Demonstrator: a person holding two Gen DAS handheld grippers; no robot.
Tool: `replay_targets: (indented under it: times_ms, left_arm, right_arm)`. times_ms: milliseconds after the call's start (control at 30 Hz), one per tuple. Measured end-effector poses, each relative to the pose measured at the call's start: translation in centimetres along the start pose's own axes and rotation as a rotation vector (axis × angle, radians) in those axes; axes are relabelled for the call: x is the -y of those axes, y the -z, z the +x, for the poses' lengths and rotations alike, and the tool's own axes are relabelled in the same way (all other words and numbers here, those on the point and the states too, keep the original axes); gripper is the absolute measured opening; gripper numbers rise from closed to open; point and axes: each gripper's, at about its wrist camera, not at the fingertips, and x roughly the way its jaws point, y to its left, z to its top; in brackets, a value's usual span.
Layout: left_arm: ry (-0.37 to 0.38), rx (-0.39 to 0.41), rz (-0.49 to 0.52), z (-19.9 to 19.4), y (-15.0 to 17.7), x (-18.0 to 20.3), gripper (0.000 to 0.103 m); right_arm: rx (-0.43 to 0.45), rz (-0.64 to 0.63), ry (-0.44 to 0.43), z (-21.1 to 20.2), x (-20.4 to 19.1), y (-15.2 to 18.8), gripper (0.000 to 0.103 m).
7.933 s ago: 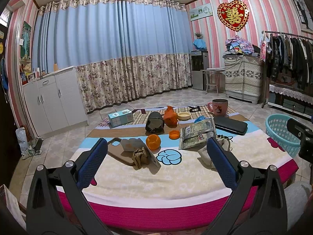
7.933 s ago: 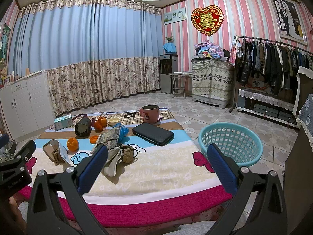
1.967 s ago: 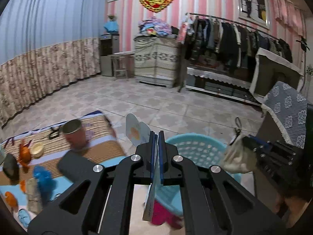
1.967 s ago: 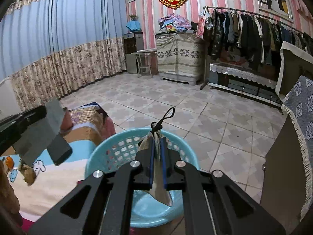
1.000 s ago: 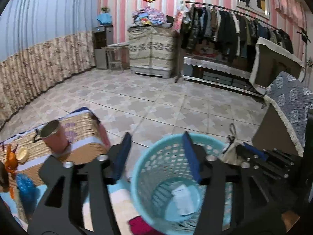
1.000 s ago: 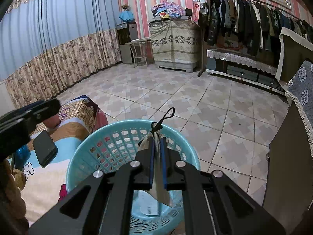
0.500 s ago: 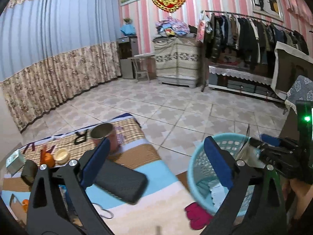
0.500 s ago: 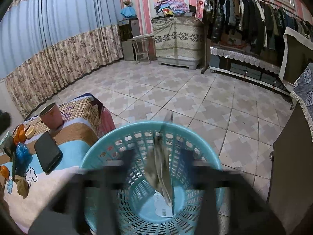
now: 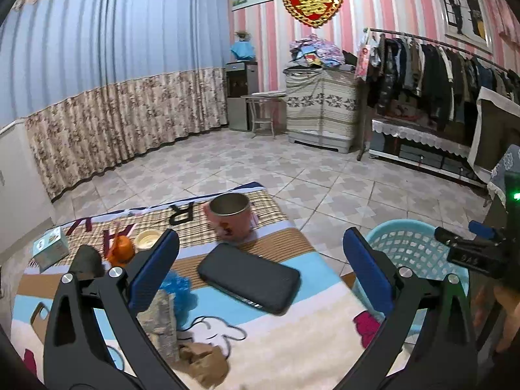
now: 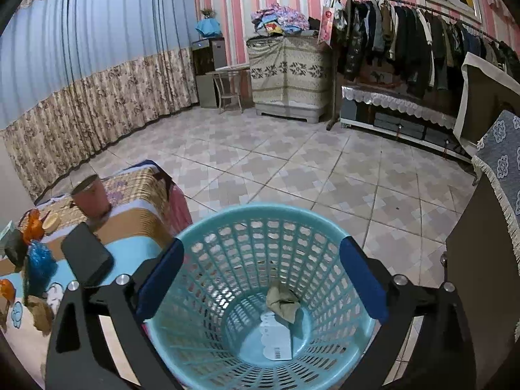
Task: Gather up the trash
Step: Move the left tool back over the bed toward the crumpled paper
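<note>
A light blue plastic basket [image 10: 260, 224] stands on the floor right of the table; it also shows in the left wrist view [image 9: 409, 250]. In it lie a crumpled beige bag [image 10: 282, 300] and a white card [image 10: 276, 338]. My right gripper [image 10: 261, 281] is open and empty above the basket's mouth. My left gripper [image 9: 260, 271] is open and empty over the table's right part. On the table lie a crumpled brown paper [image 9: 203, 364], a printed wrapper [image 9: 159, 323] and a blue crinkled wrapper [image 9: 177, 287].
On the patterned tablecloth [image 9: 292, 357] are a black case [image 9: 248, 278], a pink mug [image 9: 232, 216], an orange object [image 9: 120, 248], a small dish [image 9: 148, 239], a dark roll [image 9: 86, 260] and a tissue box [image 9: 50, 247]. A clothes rack [image 10: 406, 32] stands at the far right.
Both grippers have opened. The card left my left gripper and the beige bag left my right one; both now lie in the basket. My left gripper has swung back over the table.
</note>
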Motion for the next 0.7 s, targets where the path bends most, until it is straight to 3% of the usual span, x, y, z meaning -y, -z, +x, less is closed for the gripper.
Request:
replay_targets:
  times_ms: [400, 700]
  left_arm:
    - [-0.08, -0.009, -0.045, -3.1, 2.8, -6.7, 0.098]
    - [-0.181, -0.007, -0.057, -6.6, 5.7, -13.0, 0.098]
  right_arm:
    - [0.08, -0.026, -0.076, -5.4, -4.8, 0.9, 0.096]
    - [0.116, -0.059, -0.138, -7.7, -11.1, 3.0, 0.097]
